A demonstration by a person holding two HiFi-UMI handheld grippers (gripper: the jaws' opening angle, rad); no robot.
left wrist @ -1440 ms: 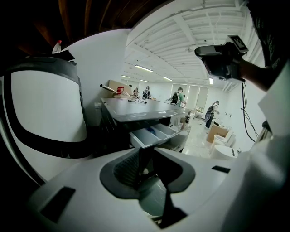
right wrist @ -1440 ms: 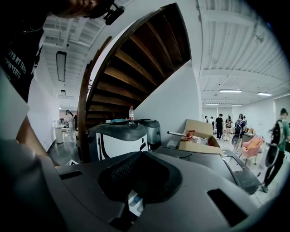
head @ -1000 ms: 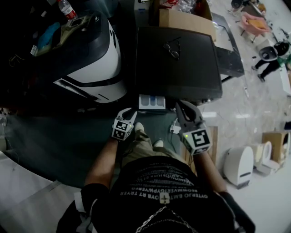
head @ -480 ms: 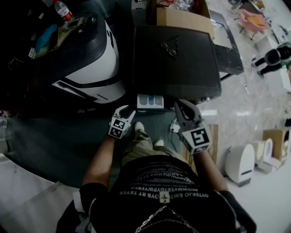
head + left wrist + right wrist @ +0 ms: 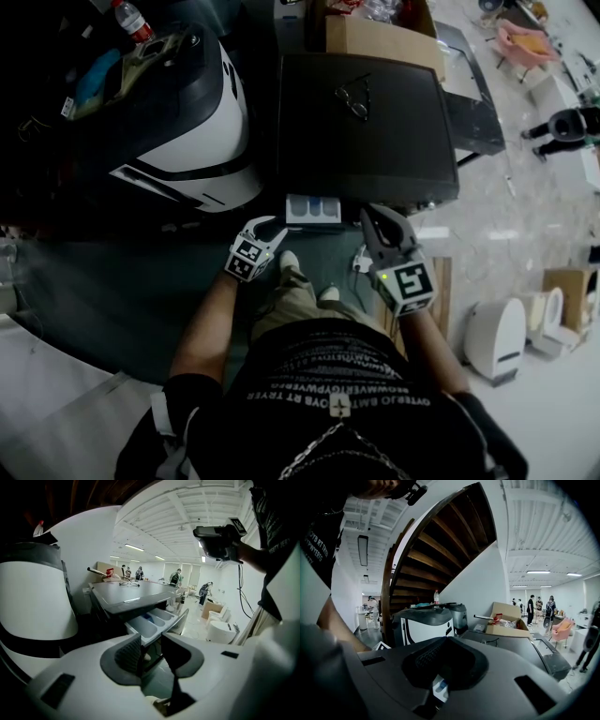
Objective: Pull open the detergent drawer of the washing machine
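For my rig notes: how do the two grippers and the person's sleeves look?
Left gripper: white shell, dark ribbed pads. Right gripper: dark grey shell, small green light. Each bears a cube with black-and-white square markers. The person wears a black short-sleeved T-shirt with white print.

The pale plastic detergent drawer juts from the front of the dark, flat-topped washing machine, just ahead of the left gripper and to the left of the right gripper. Wire-framed glasses lie on the machine's top, beyond both grippers, and an open cardboard box stands behind them. A rounded white-and-black appliance stands left of the left gripper.
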